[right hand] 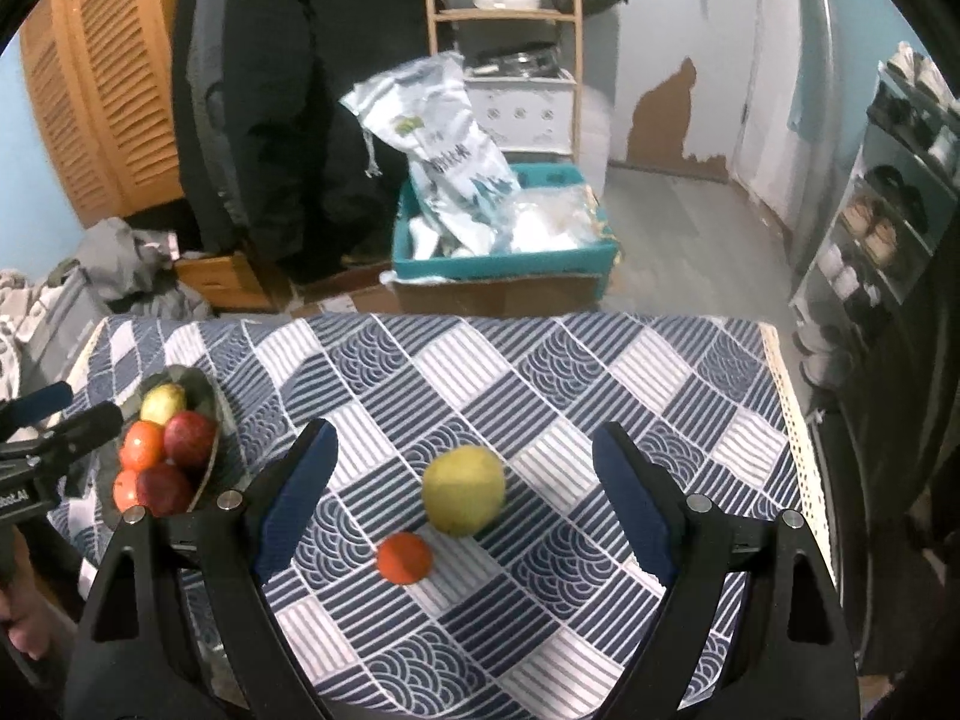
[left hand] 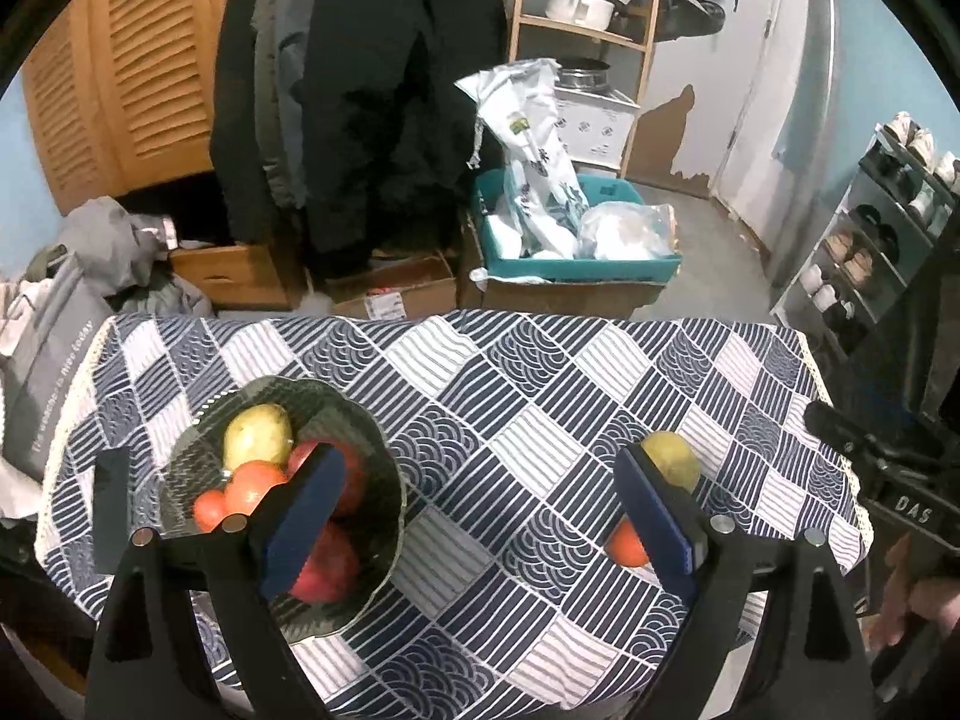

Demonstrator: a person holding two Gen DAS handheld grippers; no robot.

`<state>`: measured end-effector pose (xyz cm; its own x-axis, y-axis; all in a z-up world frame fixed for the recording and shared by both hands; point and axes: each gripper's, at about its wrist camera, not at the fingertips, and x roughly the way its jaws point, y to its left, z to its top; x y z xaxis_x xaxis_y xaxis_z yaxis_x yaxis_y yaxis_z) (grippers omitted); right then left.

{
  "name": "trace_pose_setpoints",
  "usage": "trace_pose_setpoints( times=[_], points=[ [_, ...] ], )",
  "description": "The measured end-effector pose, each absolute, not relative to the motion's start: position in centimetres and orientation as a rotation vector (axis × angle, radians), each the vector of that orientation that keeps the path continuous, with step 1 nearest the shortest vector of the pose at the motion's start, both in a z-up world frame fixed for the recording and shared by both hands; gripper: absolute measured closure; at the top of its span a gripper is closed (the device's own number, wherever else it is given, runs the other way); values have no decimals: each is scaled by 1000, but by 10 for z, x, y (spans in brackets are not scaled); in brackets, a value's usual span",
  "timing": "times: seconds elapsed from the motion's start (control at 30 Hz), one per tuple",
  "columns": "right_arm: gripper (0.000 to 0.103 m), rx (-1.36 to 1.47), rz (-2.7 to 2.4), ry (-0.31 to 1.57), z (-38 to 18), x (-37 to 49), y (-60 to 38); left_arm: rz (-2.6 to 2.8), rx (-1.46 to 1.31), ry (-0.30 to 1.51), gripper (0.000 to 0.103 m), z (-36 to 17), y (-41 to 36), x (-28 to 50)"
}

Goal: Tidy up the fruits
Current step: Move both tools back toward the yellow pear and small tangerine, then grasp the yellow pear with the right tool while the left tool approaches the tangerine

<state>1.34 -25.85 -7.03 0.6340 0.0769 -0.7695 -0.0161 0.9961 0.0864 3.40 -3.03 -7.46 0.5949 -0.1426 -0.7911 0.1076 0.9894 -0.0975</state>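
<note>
A dark glass bowl (left hand: 372,450) sits at the left of the table and also shows in the right wrist view (right hand: 210,396). It holds a yellow-green fruit (left hand: 258,435), small orange fruits (left hand: 249,483) and red apples (left hand: 321,564). A loose yellow-green fruit (right hand: 463,491) and a small orange fruit (right hand: 405,558) lie on the cloth at mid right. My left gripper (left hand: 480,516) is open and empty, its left finger over the bowl. My right gripper (right hand: 462,504) is open and empty, above the two loose fruits.
The table has a blue-and-white patterned cloth (right hand: 540,372). Its far edge drops to the floor, where a teal bin (right hand: 504,264) on cardboard boxes stands. A shoe rack (right hand: 888,228) stands to the right. Dark coats (left hand: 360,90) hang behind.
</note>
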Motion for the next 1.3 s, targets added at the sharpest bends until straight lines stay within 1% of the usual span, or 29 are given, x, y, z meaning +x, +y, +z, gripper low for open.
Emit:
trace_pose_setpoints(
  times=[0.33,0.6,0.9,1.3],
  points=[
    [16,101,53,989,-113,34,-266,-148,-27,999,11,-112,-42,58],
    [16,181,63,1095,-163,59,-269,-139,-30,1068,11,-144,-43,78],
    [16,160,74,1202,-209,81,-255,-111,-34,1146,11,-186,-42,97],
    [17,127,76,1278,-247,94,-248,-119,-23,1178,11,-201,-46,103]
  ],
)
